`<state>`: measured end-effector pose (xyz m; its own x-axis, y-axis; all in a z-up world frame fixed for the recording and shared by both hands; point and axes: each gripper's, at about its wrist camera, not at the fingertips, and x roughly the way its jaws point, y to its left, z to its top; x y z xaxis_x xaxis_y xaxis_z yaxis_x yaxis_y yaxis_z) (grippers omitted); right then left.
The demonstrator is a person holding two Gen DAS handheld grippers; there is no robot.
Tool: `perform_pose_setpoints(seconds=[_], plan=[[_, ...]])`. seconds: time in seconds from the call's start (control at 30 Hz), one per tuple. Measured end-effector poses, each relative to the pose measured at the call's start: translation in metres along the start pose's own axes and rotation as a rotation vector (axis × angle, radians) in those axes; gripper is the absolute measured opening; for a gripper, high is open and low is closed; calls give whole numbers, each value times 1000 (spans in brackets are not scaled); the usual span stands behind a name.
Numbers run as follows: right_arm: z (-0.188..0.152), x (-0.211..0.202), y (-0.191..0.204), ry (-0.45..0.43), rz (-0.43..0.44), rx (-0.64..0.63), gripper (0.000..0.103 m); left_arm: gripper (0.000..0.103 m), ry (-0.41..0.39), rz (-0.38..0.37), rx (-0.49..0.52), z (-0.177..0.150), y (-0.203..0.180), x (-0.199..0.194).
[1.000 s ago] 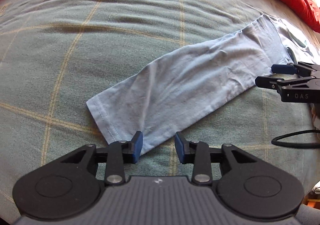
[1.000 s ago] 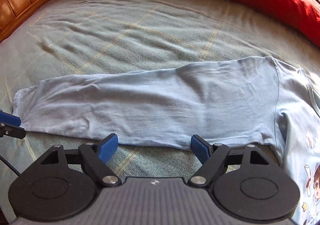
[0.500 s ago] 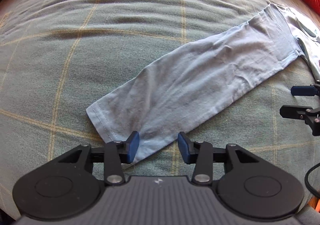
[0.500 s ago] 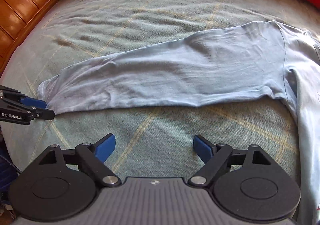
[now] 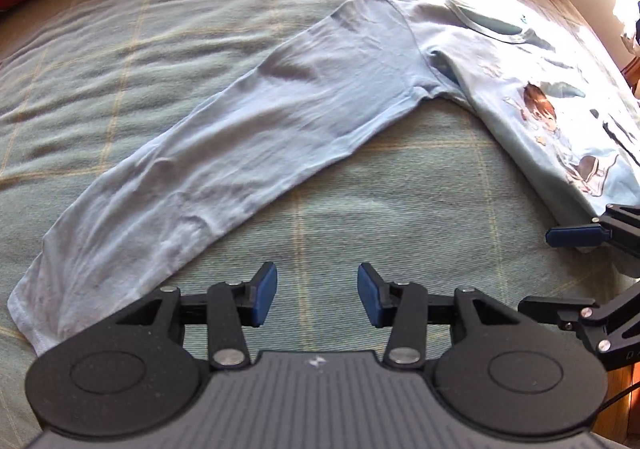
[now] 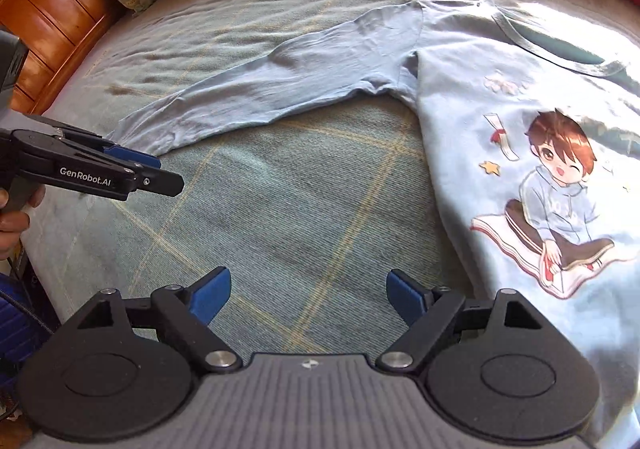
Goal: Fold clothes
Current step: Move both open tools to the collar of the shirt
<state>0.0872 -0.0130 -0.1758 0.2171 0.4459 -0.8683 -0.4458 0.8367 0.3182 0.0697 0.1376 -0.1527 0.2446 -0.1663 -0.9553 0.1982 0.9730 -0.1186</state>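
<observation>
Pale blue cotton jersey, a long-sleeved shirt [image 6: 500, 121] lies face up on the green plaid bedspread [image 6: 304, 209], its cartoon print [image 6: 556, 201] showing and one sleeve [image 5: 224, 153] stretched straight out to the side, flat but lightly creased. Neither body nor sleeve is folded over in what the views show; the far side of the shirt is out of frame.

The risk I judge likeliest is a pinch that gathers the bedspread along with the thin jersey, since the sleeve lies flush on it; lifted that way, the fold would drag and bunch. A grip on only the top layer of the sleeve would let it open up and twist. The creases near the armpit [image 6: 384, 87] could also be pressed into any fold laid over them.

The left gripper [image 5: 316, 299] has its jaws spread apart and holds nothing; it hovers over bare bedspread, the sleeve's lower edge just beside its left finger and the cuff [image 5: 28, 309] further to the left. The right gripper [image 6: 308, 293] is likewise spread wide and empty, above bedspread between sleeve and body, the shirt's side edge just beside its right finger.
</observation>
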Motion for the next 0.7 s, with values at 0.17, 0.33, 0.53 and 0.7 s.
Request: perform_pose_setpoints(seconds=[0.17, 0.33, 0.53, 0.7], plan=[[-20, -20, -21, -8, -11, -31, 88, 45, 4, -33, 57, 10, -53, 7], [-32, -37, -40, -32, -24, -64, 88, 46, 7, -55, 99, 19, -96, 15], [-24, -58, -65, -37, 91, -47, 88, 46, 1, -63, 111, 28, -119, 17], [-7, -87, -80, -93, 157, -78, 88, 46, -33, -15, 101, 52, -118, 9]])
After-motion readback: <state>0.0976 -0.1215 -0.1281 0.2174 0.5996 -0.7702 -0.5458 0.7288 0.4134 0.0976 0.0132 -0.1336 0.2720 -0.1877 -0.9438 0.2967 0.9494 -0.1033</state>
